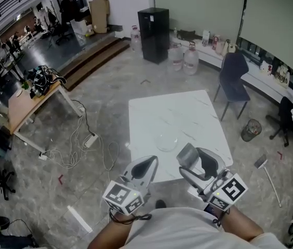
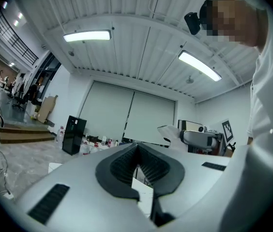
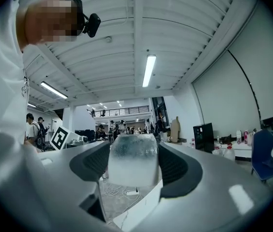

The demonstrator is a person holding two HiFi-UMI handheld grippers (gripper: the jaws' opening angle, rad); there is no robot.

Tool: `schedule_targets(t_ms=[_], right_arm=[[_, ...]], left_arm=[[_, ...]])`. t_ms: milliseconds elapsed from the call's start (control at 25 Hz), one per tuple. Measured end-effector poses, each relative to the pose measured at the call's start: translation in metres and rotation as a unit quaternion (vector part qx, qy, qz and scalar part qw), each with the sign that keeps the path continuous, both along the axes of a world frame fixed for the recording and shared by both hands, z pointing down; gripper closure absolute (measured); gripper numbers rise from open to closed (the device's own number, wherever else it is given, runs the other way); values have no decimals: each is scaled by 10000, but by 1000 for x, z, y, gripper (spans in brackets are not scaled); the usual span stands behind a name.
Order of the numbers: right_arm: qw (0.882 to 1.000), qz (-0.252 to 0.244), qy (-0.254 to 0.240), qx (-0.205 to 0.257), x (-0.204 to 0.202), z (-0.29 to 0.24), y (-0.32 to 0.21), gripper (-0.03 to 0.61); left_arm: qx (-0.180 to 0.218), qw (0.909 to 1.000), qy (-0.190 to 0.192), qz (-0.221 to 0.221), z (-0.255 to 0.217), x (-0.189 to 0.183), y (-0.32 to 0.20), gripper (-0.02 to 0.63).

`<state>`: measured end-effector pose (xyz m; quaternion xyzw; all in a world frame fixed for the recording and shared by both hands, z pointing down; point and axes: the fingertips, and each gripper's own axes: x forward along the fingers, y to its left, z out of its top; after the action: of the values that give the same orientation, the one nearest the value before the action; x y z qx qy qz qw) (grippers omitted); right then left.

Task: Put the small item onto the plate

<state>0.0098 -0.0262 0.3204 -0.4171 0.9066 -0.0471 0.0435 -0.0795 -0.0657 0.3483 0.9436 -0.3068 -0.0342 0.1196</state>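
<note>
A clear glass plate (image 1: 166, 141) lies on the white table (image 1: 172, 108), near its front edge. My right gripper (image 1: 190, 158) hovers over the table's front right part, just right of the plate, and is shut on a small frosted clear block (image 1: 187, 153). In the right gripper view the block (image 3: 132, 161) fills the gap between the two jaws of my right gripper (image 3: 132, 153). My left gripper (image 1: 151, 162) hangs at the table's front edge, just below the plate. In the left gripper view its jaws (image 2: 137, 151) meet with nothing between them.
A dark blue chair (image 1: 233, 82) stands at the table's right. Behind are a black cabinet (image 1: 153, 34) and water jugs (image 1: 184, 58). A waste bin (image 1: 251, 129) sits on the floor at right. Cables (image 1: 84, 139) and a wooden desk (image 1: 29, 100) lie to the left.
</note>
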Motion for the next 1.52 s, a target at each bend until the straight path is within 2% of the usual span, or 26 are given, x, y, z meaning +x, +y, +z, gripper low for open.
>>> schedule_targets(t_ms=[280, 600, 960, 1320, 1520], right_arm=[[9999, 47, 81, -92, -20, 12, -40, 273], [9997, -28, 131, -224, -12, 29, -85, 273], [9986, -423, 247, -222, 8, 38, -150, 273], [9937, -969, 178, -539, 37, 62, -218, 273], [9897, -1221, 316, -671, 41, 90, -246, 273]], left_arm=[[-66, 9999, -26, 115, 10, -10, -32, 609], [-182, 9998, -85, 5, 24, -4, -69, 607], [-138, 9992, -102, -368, 22, 16, -126, 608], [-261, 9965, -99, -794, 37, 52, -194, 609], [-326, 9928, -150, -1140, 60, 52, -221, 607]])
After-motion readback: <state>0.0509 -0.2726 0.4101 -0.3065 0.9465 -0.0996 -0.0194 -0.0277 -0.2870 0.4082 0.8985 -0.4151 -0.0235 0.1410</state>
